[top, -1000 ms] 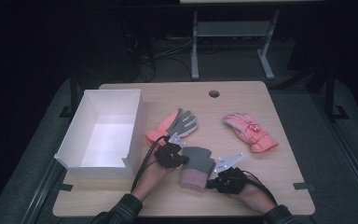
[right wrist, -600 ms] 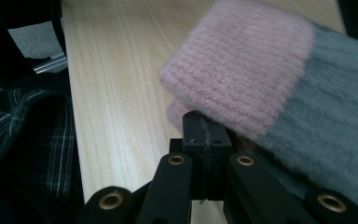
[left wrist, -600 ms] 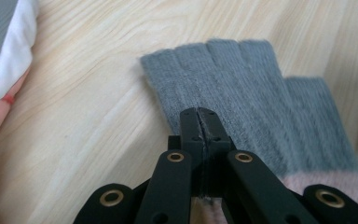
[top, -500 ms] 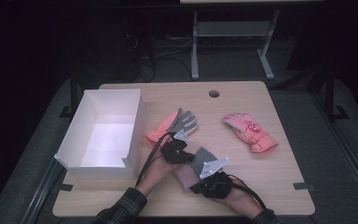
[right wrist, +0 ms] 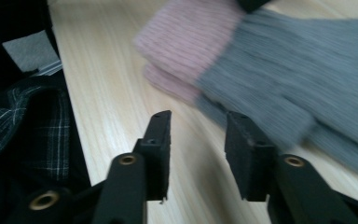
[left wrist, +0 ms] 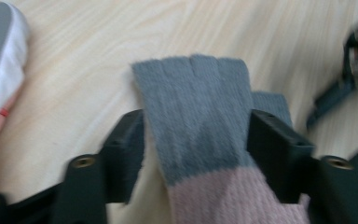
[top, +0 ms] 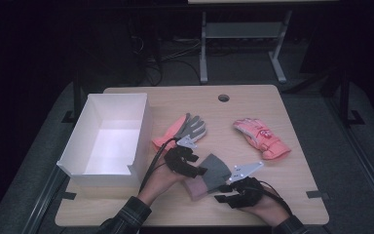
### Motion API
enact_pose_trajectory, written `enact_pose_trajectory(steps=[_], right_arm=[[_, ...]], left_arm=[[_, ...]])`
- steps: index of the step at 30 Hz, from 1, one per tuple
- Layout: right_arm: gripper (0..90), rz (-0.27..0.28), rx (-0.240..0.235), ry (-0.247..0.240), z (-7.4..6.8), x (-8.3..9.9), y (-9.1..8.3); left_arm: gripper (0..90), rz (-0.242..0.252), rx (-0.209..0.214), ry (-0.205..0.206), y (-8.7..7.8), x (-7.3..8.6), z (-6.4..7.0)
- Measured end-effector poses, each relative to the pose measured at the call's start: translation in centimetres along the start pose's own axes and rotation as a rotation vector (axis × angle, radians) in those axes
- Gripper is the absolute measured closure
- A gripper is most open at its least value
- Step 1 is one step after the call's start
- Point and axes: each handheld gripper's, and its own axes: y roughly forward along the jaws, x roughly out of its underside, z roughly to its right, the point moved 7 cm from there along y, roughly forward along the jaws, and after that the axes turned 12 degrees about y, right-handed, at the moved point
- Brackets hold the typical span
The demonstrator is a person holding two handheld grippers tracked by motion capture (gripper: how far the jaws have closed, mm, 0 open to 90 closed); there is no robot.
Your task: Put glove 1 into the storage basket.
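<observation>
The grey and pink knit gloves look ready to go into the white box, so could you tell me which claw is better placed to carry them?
Left. The left claw has its jaws on either side of the knit gloves and is nearer the white box. The right claw is open over bare table beside them.

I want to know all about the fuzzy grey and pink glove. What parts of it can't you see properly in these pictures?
- Knit glove, high view: the left gripper covers its left edge, so the grip cannot be judged there.
- Left gripper view: the pink cuff is cut off by the bottom edge; the jaws flank the glove, but contact cannot be confirmed.
- Right gripper view: the glove is motion-blurred, so its fingertips smear; the right gripper stands open, short of it.
</observation>
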Motion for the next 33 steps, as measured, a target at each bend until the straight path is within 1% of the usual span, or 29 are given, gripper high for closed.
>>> enact_pose_trajectory(steps=[1, 2, 3, 5, 6, 7, 8, 9, 10, 11, 12, 13, 14, 15, 17, 19, 20, 21, 22, 23, 27, 30, 33], right_arm=[[51.5, 0.009, 0.009, 0.008, 0.3, 0.1, -0.3], [45.9, 0.018, 0.024, 0.024, 0.6, 0.2, -0.6], [41.9, 0.021, 0.041, 0.033, 0.9, 0.4, -1.0], [33.4, 0.035, 0.076, 0.051, 1.7, 0.8, -1.6], [30.1, 0.041, 0.096, 0.068, 2.1, 1.0, -2.0], [25.7, 0.050, 0.122, 0.082, 2.7, 1.3, -2.4], [23.8, 0.061, 0.137, 0.090, 3.1, 1.4, -2.7], [21.4, 0.072, 0.154, 0.098, 3.5, 1.6, -3.1], [18.0, 0.088, 0.175, 0.111, 4.0, 1.8, -3.6], [16.4, 0.099, 0.184, 0.113, 4.3, 2.0, -3.9], [15.3, 0.107, 0.196, 0.123, 4.6, 2.2, -4.2], [13.7, 0.119, 0.212, 0.130, 4.9, 2.3, -4.5], [13.7, 0.127, 0.228, 0.133, 5.2, 2.5, -4.8], [13.4, 0.133, 0.239, 0.149, 5.4, 2.7, -5.1], [13.3, 0.153, 0.253, 0.154, 6.0, 3.0, -5.5], [13.1, 0.162, 0.251, 0.163, 6.2, 3.1, -5.7], [13.1, 0.163, 0.259, 0.164, 6.4, 3.1, -5.8], [13.1, 0.161, 0.261, 0.168, 6.5, 3.1, -5.8], [13.1, 0.163, 0.263, 0.163, 6.6, 3.0, -5.7], [13.1, 0.161, 0.263, 0.162, 6.6, 3.0, -5.6], [13.1, 0.153, 0.261, 0.165, 6.3, 3.0, -5.5], [13.1, 0.155, 0.259, 0.163, 6.4, 3.0, -5.4], [13.1, 0.160, 0.261, 0.163, 6.5, 2.9, -5.5]], left_arm=[[30.0, -0.008, 0.002, 0.013, 0.0, 0.1, 0.1], [26.8, -0.007, -0.001, 0.017, 0.1, 0.0, 0.4], [22.7, -0.012, -0.005, 0.030, 0.2, 0.1, 0.5], [18.1, -0.030, 0.000, 0.045, 0.5, 0.2, 0.7], [15.9, -0.037, 0.000, 0.050, 0.6, 0.2, 0.8], [14.4, -0.034, -0.002, 0.042, 0.8, 0.2, 0.9], [13.8, -0.050, 0.003, 0.051, 0.9, 0.3, 1.0], [13.5, -0.046, 0.000, 0.048, 1.2, 0.3, 1.1], [13.4, -0.062, 0.000, 0.064, 1.3, 0.5, 1.1], [13.3, -0.068, -0.002, 0.070, 1.4, 0.5, 1.2], [13.2, -0.060, 0.000, 0.063, 1.7, 0.5, 1.4], [13.2, -0.071, 0.004, 0.079, 1.8, 0.7, 1.4], [13.1, -0.075, 0.000, 0.070, 2.1, 0.8, 1.6], [13.0, -0.090, -0.001, 0.082, 2.2, 0.9, 1.6], [12.8, -0.097, -0.007, 0.082, 2.6, 1.1, 1.7], [12.7, -0.098, -0.015, 0.083, 2.8, 1.1, 1.7], [12.7, -0.101, -0.016, 0.081, 2.8, 1.1, 1.7], [12.7, -0.118, -0.019, 0.096, 2.9, 1.3, 1.7], [12.7, -0.116, -0.026, 0.089, 3.1, 1.4, 1.8], [12.7, -0.120, -0.022, 0.094, 3.2, 1.5, 1.8], [12.9, -0.121, -0.017, 0.075, 3.2, 1.6, 2.0], [14.0, -0.138, -0.007, 0.081, 3.3, 1.7, 2.1], [19.7, -0.139, 0.016, 0.070, 3.3, 1.8, 2.2]])
